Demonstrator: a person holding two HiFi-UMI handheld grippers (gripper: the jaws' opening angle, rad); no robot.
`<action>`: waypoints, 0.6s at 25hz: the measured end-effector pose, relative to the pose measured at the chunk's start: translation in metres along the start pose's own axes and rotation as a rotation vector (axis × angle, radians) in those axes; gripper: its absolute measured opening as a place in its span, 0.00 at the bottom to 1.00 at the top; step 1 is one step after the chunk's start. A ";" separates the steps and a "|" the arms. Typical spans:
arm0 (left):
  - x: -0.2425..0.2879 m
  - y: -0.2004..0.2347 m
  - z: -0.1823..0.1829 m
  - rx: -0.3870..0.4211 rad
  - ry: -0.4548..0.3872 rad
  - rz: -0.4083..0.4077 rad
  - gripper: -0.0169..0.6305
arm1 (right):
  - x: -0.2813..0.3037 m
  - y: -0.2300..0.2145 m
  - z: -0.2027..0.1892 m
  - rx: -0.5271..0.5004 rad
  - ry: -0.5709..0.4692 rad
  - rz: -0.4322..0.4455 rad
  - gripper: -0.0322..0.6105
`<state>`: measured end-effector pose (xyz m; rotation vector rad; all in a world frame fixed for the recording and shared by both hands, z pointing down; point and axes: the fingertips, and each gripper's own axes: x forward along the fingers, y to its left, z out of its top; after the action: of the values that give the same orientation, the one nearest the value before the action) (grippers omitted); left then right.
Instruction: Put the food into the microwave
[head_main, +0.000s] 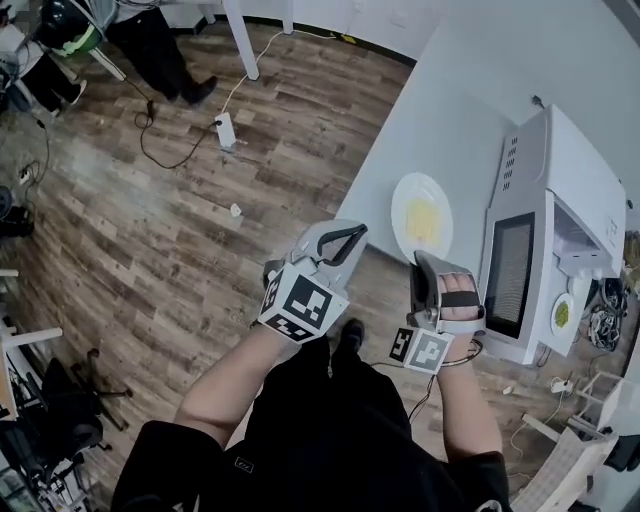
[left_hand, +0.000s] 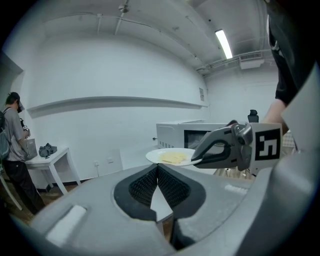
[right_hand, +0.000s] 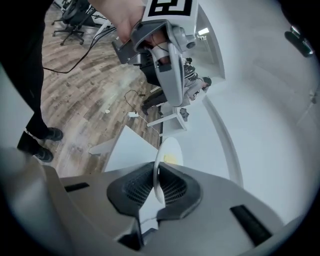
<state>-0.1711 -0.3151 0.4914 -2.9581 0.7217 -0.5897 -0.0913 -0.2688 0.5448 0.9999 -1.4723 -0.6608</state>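
text: none readable | signs: square markers on left gripper (head_main: 355, 235), right gripper (head_main: 420, 260)

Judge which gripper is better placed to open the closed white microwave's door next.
Left. The left gripper is shut on nothing, so it looks free. The right gripper is clamped on the rim of the round white plate of yellow food, near the white microwave.

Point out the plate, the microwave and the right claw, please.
plate (head_main: 420, 188): head view, bare white surface near its far edge.
microwave (head_main: 580, 175): head view, white top panel.
right claw (right_hand: 158, 175): right gripper view, midway between its tips, shut on the plate's rim.
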 end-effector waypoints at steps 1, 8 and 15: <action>-0.004 -0.002 0.006 0.007 -0.008 -0.005 0.04 | -0.006 -0.010 0.002 -0.005 0.003 -0.015 0.10; -0.023 -0.012 0.048 0.067 -0.050 -0.034 0.04 | -0.046 -0.059 0.011 0.046 0.009 -0.071 0.10; -0.017 -0.042 0.084 0.113 -0.073 -0.041 0.04 | -0.080 -0.088 -0.005 0.065 -0.015 -0.088 0.10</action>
<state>-0.1357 -0.2742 0.4132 -2.8797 0.6021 -0.5047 -0.0719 -0.2406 0.4306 1.1169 -1.4776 -0.6881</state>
